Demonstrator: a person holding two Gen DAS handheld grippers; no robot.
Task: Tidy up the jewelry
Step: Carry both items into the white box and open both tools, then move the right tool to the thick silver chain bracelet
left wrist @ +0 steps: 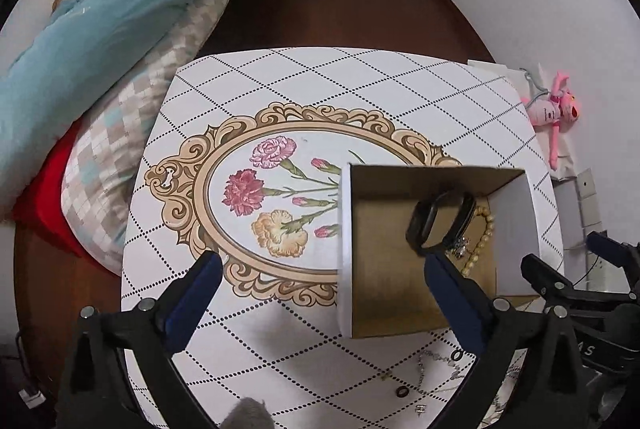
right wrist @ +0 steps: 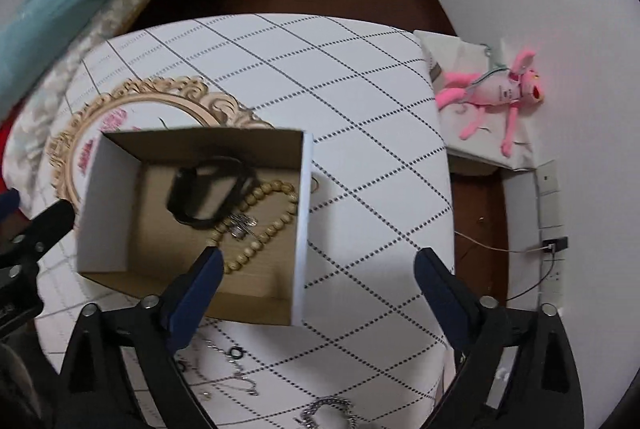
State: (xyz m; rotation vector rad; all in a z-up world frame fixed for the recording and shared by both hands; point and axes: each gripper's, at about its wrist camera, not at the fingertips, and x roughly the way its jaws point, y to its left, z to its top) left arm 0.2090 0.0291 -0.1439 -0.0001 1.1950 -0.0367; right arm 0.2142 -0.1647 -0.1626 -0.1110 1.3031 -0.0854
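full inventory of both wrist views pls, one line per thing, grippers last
cardboard box: 1, white outside, brown inside, open, on the table
black band: 1, black, inside the box
bead strand: 1, tan, inside the box, partly under the band
silver charm: 1, silver, in the box on the beads
loose jewelry: several small rings and chains, black and silver, on the table in front of the box
table: 1, white with dotted diamond grid and floral oval
plush toy: 1, pink, beside the table
bedding: teal and checked, left
left gripper: black with blue pads, jaws open, empty
right gripper: same, jaws open, empty
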